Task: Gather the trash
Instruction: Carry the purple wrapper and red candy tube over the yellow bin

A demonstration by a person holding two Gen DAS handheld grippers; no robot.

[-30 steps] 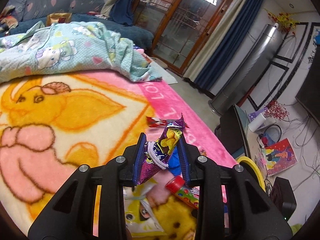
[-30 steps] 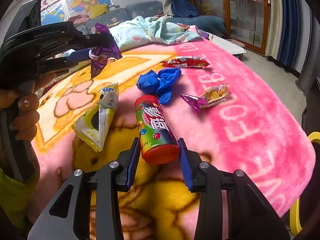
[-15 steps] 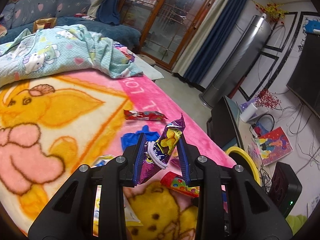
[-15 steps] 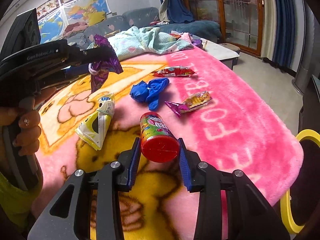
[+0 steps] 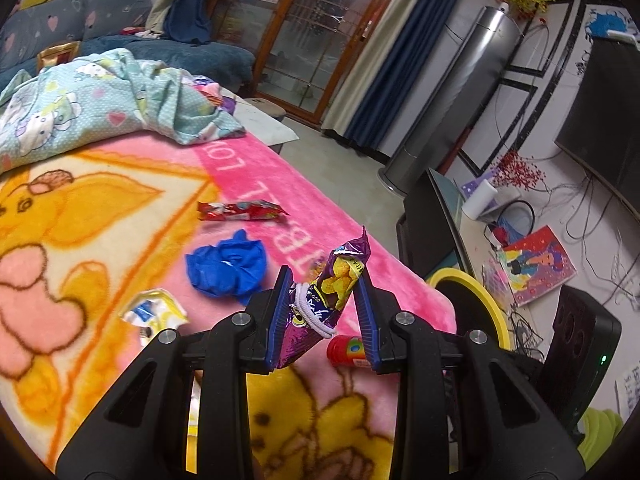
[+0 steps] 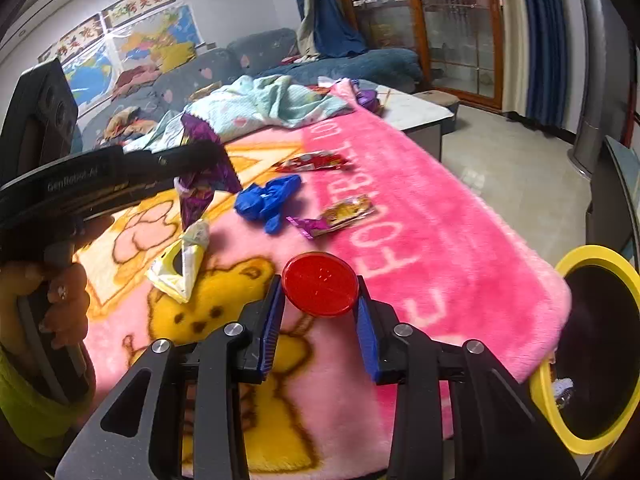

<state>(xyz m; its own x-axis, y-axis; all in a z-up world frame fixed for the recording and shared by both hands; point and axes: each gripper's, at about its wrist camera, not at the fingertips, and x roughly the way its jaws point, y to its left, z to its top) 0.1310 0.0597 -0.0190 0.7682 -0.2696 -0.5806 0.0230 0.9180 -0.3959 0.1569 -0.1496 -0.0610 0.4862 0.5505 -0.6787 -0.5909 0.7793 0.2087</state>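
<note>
My left gripper (image 5: pixel 323 280) is shut on a purple snack bag (image 5: pixel 334 296) and holds it above the pink blanket (image 5: pixel 256 168); the bag also shows in the right wrist view (image 6: pixel 200 184). My right gripper (image 6: pixel 320 296) is shut on a candy tube with a red lid (image 6: pixel 319 283), lifted off the blanket, its end facing the camera. The tube also shows in the left wrist view (image 5: pixel 347 351). The yellow-rimmed trash bin (image 6: pixel 592 264) stands off the blanket's right edge.
On the blanket lie a blue glove (image 6: pixel 266 202), a red wrapper (image 6: pixel 312 162), a purple-yellow wrapper (image 6: pixel 340 216) and a yellow-white pouch (image 6: pixel 180 264). A teal quilt (image 5: pixel 100 108) lies at the back. A black unit (image 5: pixel 428 236) stands beside the bin.
My right gripper lifted the candy tube off the blanket and turned it end-on. Both grippers moved right toward the bin, the left still holding the purple bag.
</note>
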